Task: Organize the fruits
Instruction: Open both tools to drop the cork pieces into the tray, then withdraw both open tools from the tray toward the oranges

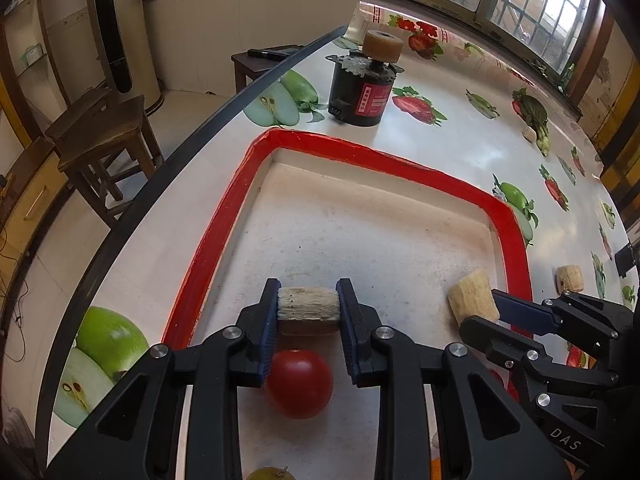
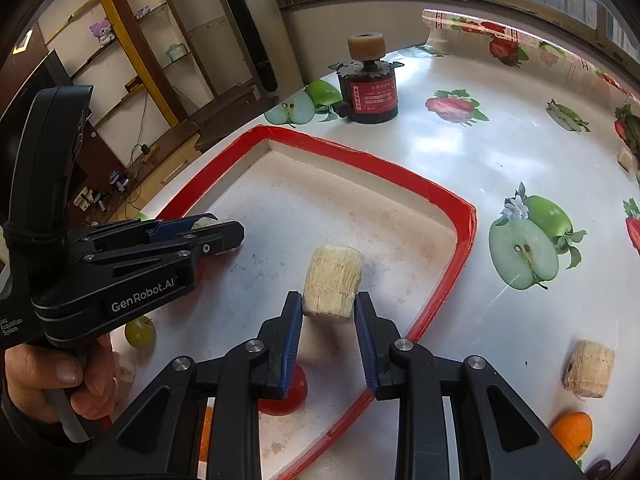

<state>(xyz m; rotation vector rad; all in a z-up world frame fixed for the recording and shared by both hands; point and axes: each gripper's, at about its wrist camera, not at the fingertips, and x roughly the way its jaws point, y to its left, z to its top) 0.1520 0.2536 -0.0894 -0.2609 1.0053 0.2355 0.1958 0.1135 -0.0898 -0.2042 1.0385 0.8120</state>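
Both sugarcane pieces over the red-rimmed tray: left gripper pinches sugarcane chunk mid-tray, right gripper pinches its piece near the right rim — lower until seated, then open, clear of the tomato.

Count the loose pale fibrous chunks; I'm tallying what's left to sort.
4. One pale chunk in the left gripper, one in the right gripper, both over the tray; one on the tablecloth right of it; one near the far right edge. More may hide behind the grippers.
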